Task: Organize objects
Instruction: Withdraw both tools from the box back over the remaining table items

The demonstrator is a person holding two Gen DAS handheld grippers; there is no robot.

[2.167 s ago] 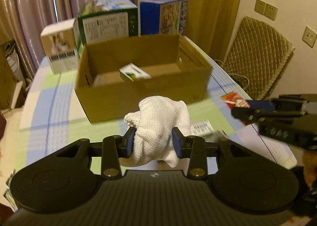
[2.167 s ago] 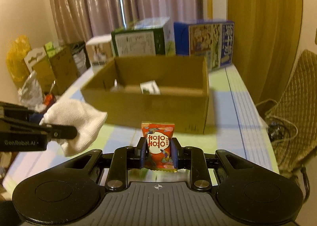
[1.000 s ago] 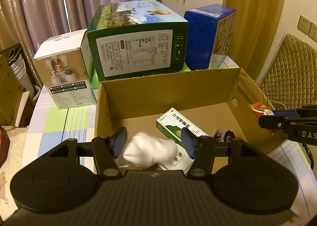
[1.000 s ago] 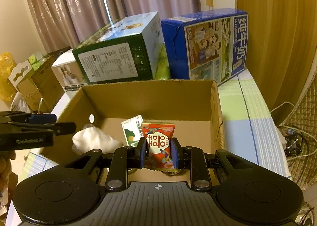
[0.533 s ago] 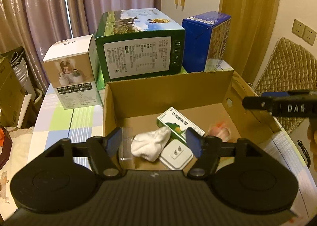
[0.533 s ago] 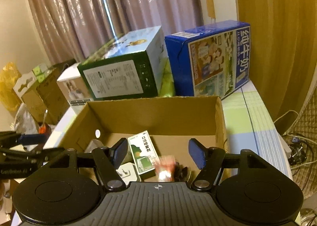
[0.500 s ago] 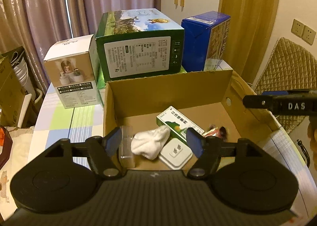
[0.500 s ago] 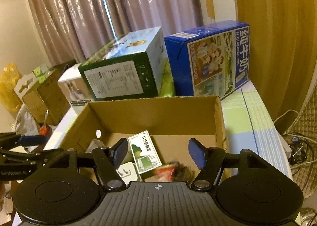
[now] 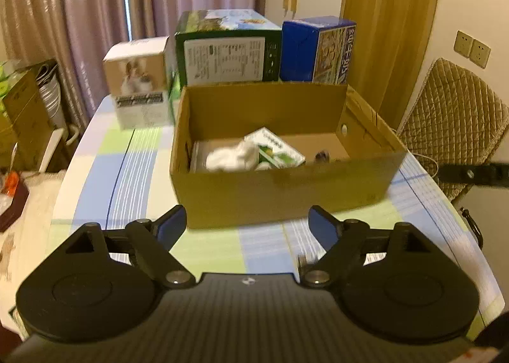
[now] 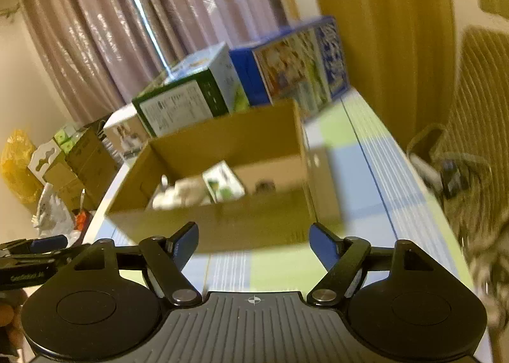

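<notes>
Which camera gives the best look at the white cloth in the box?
The left wrist view: the cloth lies fairly clear inside the box. The right wrist view shows it smeared by blur, partly behind the near wall.

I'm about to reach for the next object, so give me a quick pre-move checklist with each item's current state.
1. Left gripper open and carrying nothing: ok.
2. Right gripper open and carrying nothing: ok.
3. White cloth inside the cardboard box: ok.
4. Green-and-white carton inside the box: ok.
5. Red snack packet inside the box: cannot tell, hidden behind the near wall.
6. Next object within view on the table: cannot tell.
</notes>
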